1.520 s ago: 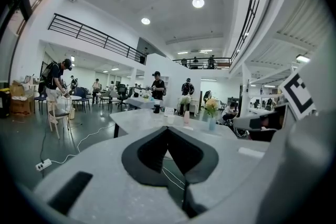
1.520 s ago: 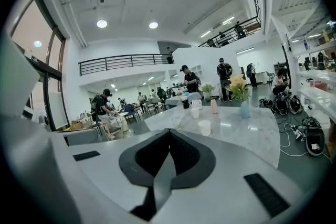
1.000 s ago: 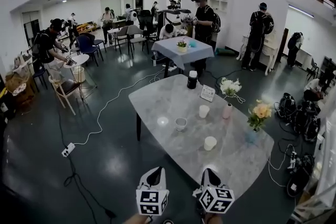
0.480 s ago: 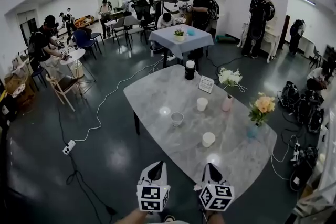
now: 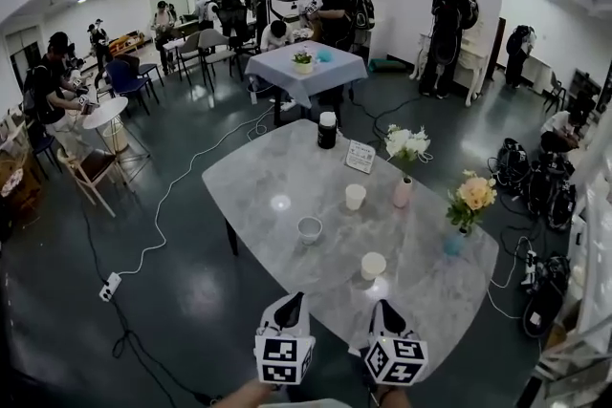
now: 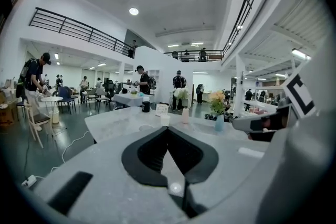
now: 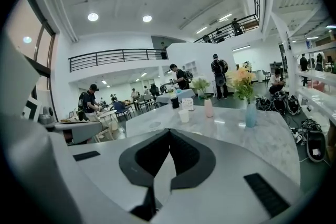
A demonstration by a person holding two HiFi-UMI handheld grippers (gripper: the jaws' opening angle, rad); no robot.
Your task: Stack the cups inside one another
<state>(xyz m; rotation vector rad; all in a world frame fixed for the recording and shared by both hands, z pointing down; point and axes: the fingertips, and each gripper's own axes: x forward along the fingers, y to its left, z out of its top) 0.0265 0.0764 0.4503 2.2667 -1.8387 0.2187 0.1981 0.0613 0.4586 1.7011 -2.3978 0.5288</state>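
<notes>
Head view shows the left gripper (image 5: pixel 291 299) and right gripper (image 5: pixel 382 306) both closed, empty, at the near edge of the marble table (image 5: pixel 258 177); three cups (image 5: pixel 356 196) stand apart on it.

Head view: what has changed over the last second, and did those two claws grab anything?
The marble table has slid left and slightly nearer in the picture, so the person has apparently stepped toward it, carrying the left gripper and right gripper along. Nothing was grabbed or released. Unchanged: both grippers shut and empty; the far cup, middle cup and near cup stand apart, untouched.
</notes>
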